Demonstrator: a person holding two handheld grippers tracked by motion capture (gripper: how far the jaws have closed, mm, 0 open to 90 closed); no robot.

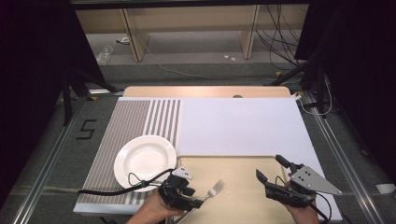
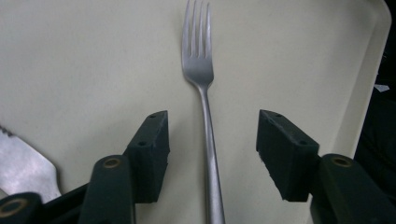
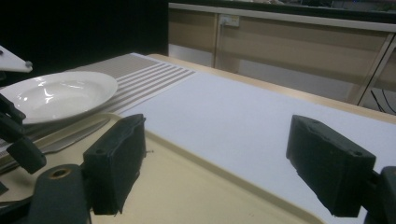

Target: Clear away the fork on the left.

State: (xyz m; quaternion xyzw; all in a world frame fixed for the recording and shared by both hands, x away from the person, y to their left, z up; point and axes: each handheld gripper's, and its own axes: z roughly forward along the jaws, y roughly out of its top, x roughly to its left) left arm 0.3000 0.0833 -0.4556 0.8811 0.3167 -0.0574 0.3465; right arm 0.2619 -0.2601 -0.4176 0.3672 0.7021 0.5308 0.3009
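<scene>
Fork point(image 2: 205, 116) flat on beige tray point(image 2: 93, 56), handle between left gripper point(image 2: 212, 140) jaws, pads apart, not touching. Right gripper point(image 3: 212, 163) wide open, empty, above tray. White plate point(image 1: 145, 161) on striped mat point(image 1: 135, 116). Fork likely set down; knife point(image 2: 23, 163) beside it.

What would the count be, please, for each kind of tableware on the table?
Plates: 1, a white plate on the striped mat.
Forks: 1, a fork on the beige tray.
Knives: 1, a knife at the tray's edge near the plate.
Total: 3.
</scene>
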